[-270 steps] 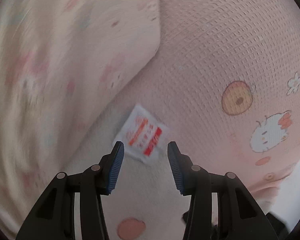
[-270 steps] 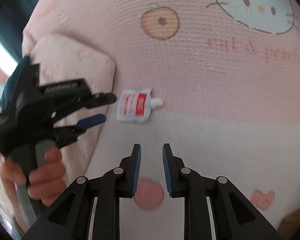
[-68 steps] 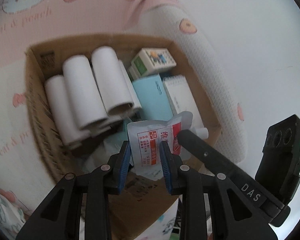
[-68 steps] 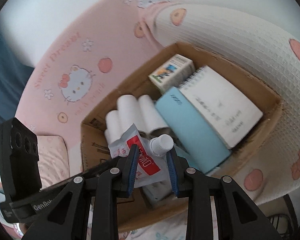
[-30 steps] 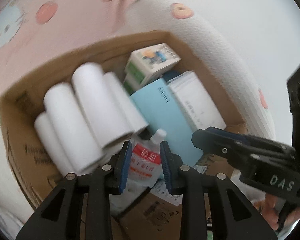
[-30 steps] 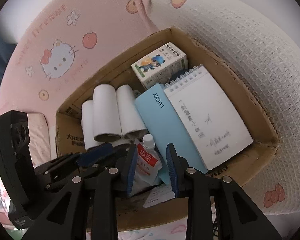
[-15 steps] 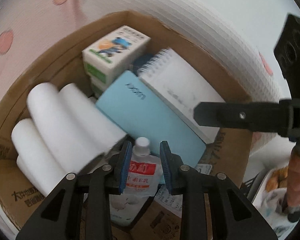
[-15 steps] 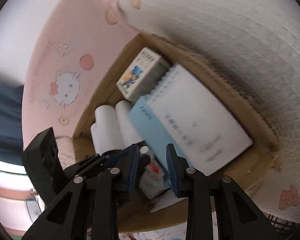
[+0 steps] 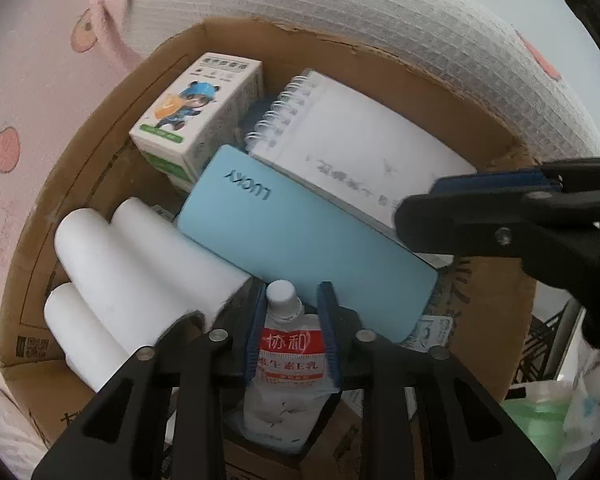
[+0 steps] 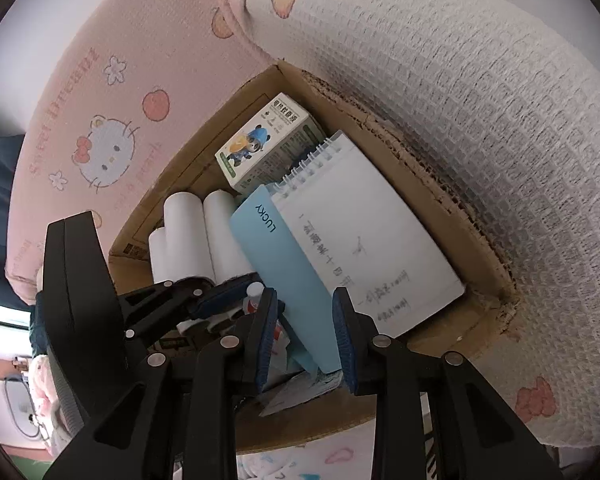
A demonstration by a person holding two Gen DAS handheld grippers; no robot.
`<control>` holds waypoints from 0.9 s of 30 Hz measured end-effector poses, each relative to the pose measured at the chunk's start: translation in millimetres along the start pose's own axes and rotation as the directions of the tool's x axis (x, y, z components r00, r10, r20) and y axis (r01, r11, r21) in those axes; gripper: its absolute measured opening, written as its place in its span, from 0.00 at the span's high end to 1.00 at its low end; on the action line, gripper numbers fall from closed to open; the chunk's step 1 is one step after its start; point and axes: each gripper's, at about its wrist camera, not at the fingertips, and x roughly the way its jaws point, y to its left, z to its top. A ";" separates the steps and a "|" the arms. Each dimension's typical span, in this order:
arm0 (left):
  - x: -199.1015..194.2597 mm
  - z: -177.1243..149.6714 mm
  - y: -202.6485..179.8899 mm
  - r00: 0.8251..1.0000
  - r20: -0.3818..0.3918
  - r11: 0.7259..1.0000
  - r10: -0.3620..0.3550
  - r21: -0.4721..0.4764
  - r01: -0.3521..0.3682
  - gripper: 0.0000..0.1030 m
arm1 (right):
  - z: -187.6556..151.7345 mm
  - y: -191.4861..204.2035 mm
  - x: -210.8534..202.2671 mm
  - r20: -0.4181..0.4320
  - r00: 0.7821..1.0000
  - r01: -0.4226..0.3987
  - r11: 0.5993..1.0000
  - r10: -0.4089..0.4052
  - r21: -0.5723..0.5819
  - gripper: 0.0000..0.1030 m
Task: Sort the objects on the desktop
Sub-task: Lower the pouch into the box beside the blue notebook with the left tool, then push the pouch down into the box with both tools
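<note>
The cardboard box (image 9: pixel 496 280) stood on a bed, with pink cartoon bedding (image 10: pixel 112 92) on its left and a white waffle blanket (image 10: pixel 480 100) pressed against its far and right walls. Inside, from left to right, lay the white paper rolls (image 9: pixel 140 272), a small carton with a cartoon figure (image 9: pixel 196 116), a light blue case (image 9: pixel 300 248) and a spiral notepad (image 9: pixel 364 152).

Nine seconds earlier the sachet lay flat on the bedding outside the box. One second before, my left tongs were wider around it; the sachet was already down in the box.

My left tongs (image 9: pixel 290 336) pointed steeply down and their jaws were closing on the red and white sachet (image 9: pixel 290 364), which stood in the near part of the box between the rolls and the blue case, its white cap upward. The blue pads touched its two edges. My right tongs (image 10: pixel 306 334) hung over the near wall of the box, a little open, holding nothing; the blue case was only visible behind the gap.
</note>
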 end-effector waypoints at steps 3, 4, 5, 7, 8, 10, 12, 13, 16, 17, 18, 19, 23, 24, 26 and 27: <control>0.1 -0.7 5.8 0.999 0.006 0.998 -0.049 -0.039 0.049 0.83 | -3.0 2.3 2.6 -0.017 1.000 -0.016 1.000 0.016 -0.010 0.75; -0.4 -0.9 9.0 0.999 0.007 0.997 -0.050 -0.061 0.051 0.83 | -4.0 2.3 4.3 -0.023 1.000 -0.013 1.000 0.013 -0.017 0.75; -1.5 -1.2 9.9 0.999 0.006 0.997 -0.045 -0.068 0.046 0.83 | -5.6 4.1 6.4 -0.034 0.999 -0.001 1.000 0.000 -0.031 0.75; -6.2 -2.7 10.2 0.999 0.005 0.997 -0.039 -0.067 0.039 0.83 | -8.3 1.0 9.5 -0.053 0.998 0.027 0.997 -0.031 -0.066 0.75; -9.6 -4.0 10.7 0.999 0.010 0.997 -0.047 -0.067 0.047 0.83 | -9.2 1.8 10.1 -0.056 0.997 0.040 0.995 -0.045 -0.095 0.74; -17.4 -7.7 12.3 0.998 0.015 0.996 -0.053 -0.066 0.054 0.83 | -13.6 6.4 11.5 -0.071 0.995 0.058 0.982 -0.072 -0.178 0.74; -29.1 -12.9 8.6 0.998 0.024 0.995 -0.062 -0.071 0.064 0.83 | -20.2 15.3 12.4 -0.075 0.995 0.040 0.962 -0.062 -0.272 0.74; -34.2 -16.1 11.1 0.998 0.030 0.995 -0.060 -0.078 0.062 0.83 | -23.5 19.1 13.2 -0.080 0.996 0.021 0.953 -0.047 -0.303 0.74; -44.0 -22.1 16.9 0.997 0.040 0.993 -0.067 -0.095 0.070 0.84 | -31.9 30.0 17.8 -0.110 0.994 -0.040 0.934 0.001 -0.356 0.74; -47.3 -24.1 18.5 0.996 0.040 0.992 -0.075 -0.100 0.079 0.84 | -33.3 32.7 20.2 -0.125 0.992 -0.066 0.929 0.021 -0.363 0.74; -51.5 -28.9 19.8 0.995 0.043 0.990 -0.088 -0.107 0.092 0.84 | -34.0 35.1 23.8 -0.145 0.988 -0.101 0.927 0.051 -0.361 0.74; -55.2 -31.0 21.3 0.994 0.043 0.988 -0.102 -0.114 0.107 0.84 | -33.3 35.3 27.8 -0.168 0.982 -0.140 0.927 0.086 -0.348 0.74; -60.8 -28.4 26.0 0.992 0.037 0.983 -0.119 -0.139 0.123 0.84 | -34.2 38.4 37.2 -0.198 0.972 -0.195 0.915 0.131 -0.353 0.74; -60.5 -28.5 24.4 0.992 0.040 0.982 -0.120 -0.142 0.124 0.84 | -36.1 42.1 38.5 -0.201 0.970 -0.205 0.905 0.137 -0.373 0.74; -67.8 -45.7 37.6 0.993 0.038 0.980 -0.114 -0.158 0.119 0.84 | -43.4 50.9 39.4 -0.209 0.969 -0.210 0.881 0.130 -0.423 0.74; -68.7 -46.8 39.6 0.993 0.037 0.980 -0.116 -0.160 0.120 0.84 | -46.2 55.5 41.0 -0.216 0.969 -0.210 0.872 0.124 -0.443 0.74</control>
